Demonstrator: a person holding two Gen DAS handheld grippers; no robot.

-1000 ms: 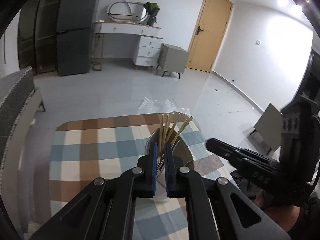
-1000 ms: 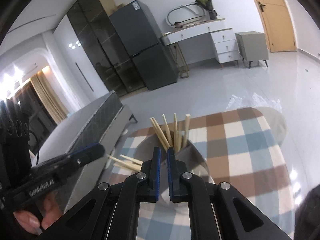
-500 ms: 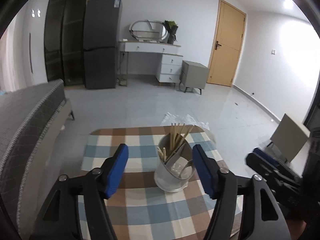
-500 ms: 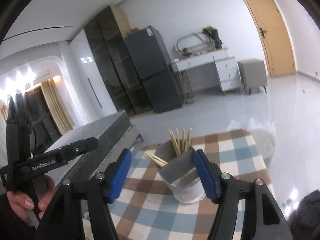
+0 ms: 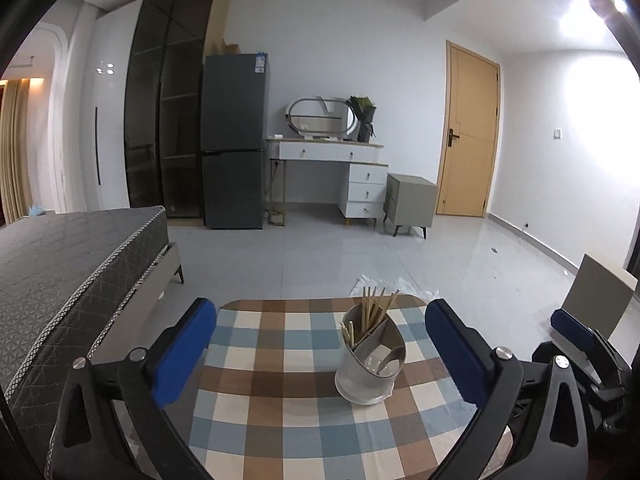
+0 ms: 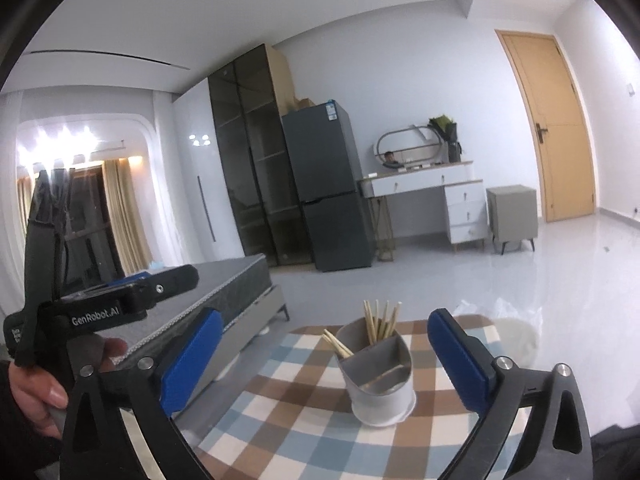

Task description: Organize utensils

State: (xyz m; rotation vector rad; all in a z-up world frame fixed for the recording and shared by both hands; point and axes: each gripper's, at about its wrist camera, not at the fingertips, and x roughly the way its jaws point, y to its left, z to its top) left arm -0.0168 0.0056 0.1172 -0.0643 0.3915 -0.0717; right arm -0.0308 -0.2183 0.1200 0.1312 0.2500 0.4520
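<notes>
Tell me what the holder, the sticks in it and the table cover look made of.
White divided utensil holder: matte, probably plastic; smooth moulded grey walls inside. Pale slim chopsticks: likely bamboo or wood, dull tan. Blue, brown and cream checked tablecloth: lies flat, faint sheen; woven cloth or vinyl, cannot tell.

Both wrist cams are looking forward, slightly down, from near the checkered table; both are framing the utensil holder, fridge and door.
</notes>
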